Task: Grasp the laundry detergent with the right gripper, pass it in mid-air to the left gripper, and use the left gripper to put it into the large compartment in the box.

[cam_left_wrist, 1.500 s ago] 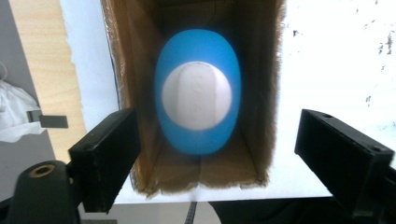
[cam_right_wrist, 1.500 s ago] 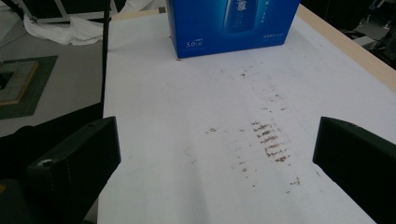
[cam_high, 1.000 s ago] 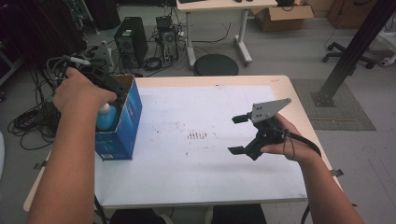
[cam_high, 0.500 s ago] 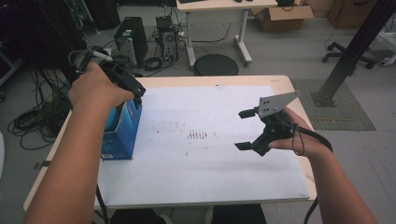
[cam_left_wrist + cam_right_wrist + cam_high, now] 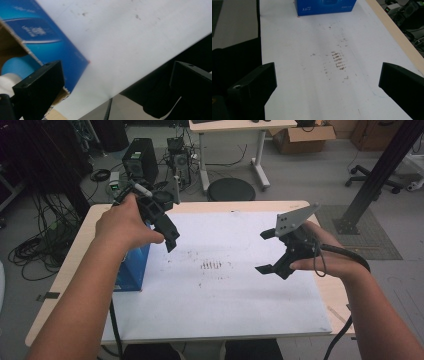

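A blue cardboard box (image 5: 134,270) stands upright near the table's left edge, its top flaps open. Inside it lies a light-blue and white object (image 5: 15,68), partly hidden by the box wall.

Two black jaws of the right claw (image 5: 327,82) stand wide apart with nothing between them, above a white sheet (image 5: 294,37) on the worktop (image 5: 392,27). Brown smudge marks (image 5: 337,61) lie ahead; a blue box (image 5: 325,6) sits far off.

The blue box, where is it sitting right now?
In the high view, the blue box stands at the white table's left edge, below the left hand-held gripper.
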Tool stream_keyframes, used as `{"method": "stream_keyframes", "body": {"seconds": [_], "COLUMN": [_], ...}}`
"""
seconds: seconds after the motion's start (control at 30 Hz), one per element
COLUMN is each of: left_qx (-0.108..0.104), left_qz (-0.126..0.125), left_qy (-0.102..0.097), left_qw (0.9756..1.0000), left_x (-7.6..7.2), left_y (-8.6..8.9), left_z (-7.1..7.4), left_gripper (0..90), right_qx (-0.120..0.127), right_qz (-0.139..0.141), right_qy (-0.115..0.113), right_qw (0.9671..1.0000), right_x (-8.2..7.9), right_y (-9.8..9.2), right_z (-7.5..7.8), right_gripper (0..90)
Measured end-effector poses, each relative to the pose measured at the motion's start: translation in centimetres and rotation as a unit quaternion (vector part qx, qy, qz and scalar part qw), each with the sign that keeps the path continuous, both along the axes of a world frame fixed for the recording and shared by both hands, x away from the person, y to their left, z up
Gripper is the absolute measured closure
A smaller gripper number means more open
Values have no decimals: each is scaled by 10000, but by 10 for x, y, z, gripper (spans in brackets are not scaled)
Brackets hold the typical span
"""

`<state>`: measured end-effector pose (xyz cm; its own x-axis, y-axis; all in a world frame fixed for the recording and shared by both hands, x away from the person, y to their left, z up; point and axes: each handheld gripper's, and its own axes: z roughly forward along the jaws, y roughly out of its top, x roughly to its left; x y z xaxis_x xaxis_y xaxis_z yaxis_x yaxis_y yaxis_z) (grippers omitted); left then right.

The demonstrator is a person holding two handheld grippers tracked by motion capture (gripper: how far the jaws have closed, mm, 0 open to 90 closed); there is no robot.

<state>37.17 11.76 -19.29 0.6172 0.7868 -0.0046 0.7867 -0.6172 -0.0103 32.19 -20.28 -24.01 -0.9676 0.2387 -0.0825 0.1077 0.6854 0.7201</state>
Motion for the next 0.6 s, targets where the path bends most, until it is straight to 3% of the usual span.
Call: {"method": "stream_keyframes", "body": {"seconds": [0.13, 0.23, 0.27, 0.4, 0.6], "left_qx": [-21, 8, -13, 66, 139], "left_qz": [-480, -870, -1046, -1658, -2111], "left_qy": [88, 118, 69, 182, 336], "left_qw": [9988, 9961, 9945, 9860, 9768], "left_x": [-12, -19, -22, -28, -28], "left_y": [-12, -21, -24, -34, -41], "left_z": [-2, -3, -4, -7, -16], "left_gripper": [2, 2, 2, 2, 2], "right_qx": [-315, -575, -660, -1003, -1470], "right_qz": [31, 26, 39, 75, 175], "right_qy": [-39, -28, -25, 6, 205], "right_qw": [9995, 9983, 9978, 9949, 9888], "right_x": [-3, -4, -3, 0, 17], "right_y": [6, 9, 9, 12, 12], "right_z": [10, 14, 14, 15, 6], "right_gripper": [17, 21, 21, 22, 28]}}
